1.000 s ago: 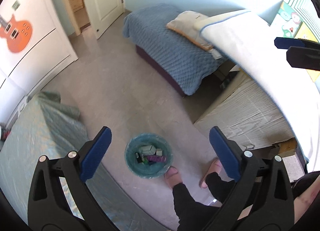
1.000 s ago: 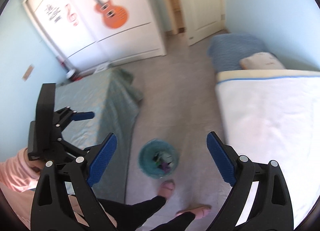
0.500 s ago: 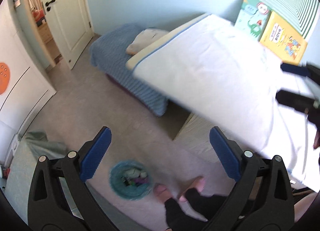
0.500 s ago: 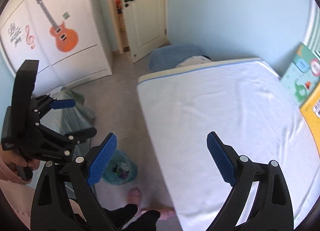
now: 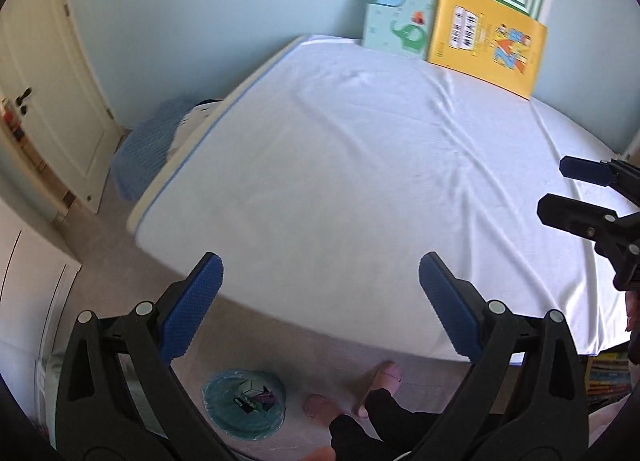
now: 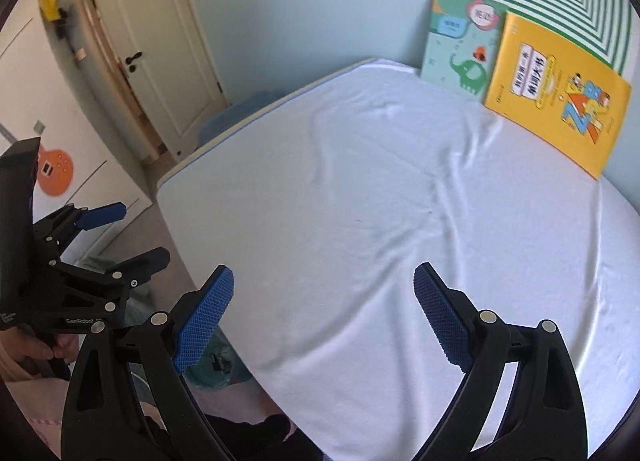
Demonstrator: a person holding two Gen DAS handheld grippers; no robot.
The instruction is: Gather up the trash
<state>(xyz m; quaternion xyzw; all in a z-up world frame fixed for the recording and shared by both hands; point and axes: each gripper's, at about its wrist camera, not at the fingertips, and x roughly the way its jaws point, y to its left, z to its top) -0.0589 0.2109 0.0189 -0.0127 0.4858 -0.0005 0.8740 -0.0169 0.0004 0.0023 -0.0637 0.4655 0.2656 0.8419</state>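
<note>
A round teal-lined waste bin (image 5: 244,405) stands on the floor by the bed's near edge, holding several small pieces of trash; the right wrist view shows only a sliver of the bin (image 6: 216,369) behind a blue pad. My left gripper (image 5: 320,285) is open and empty, held high over the bed's front edge. My right gripper (image 6: 323,301) is also open and empty, above the white sheet. The right gripper (image 5: 580,189) shows at the right edge of the left wrist view, and the left gripper (image 6: 120,233) at the left of the right wrist view.
A bed with a white sheet (image 5: 380,165) fills the middle. Two children's books, green (image 6: 460,45) and yellow (image 6: 556,97), lean on the wall behind it. A person's slippered feet (image 5: 384,377) stand beside the bin. A blue-covered low bed (image 5: 144,149) and white door (image 6: 160,53) lie left.
Both grippers have swung up and right, away from the floor and bin, toward the white bed. The bin has dropped to the bottom of both views. Both stay open.
</note>
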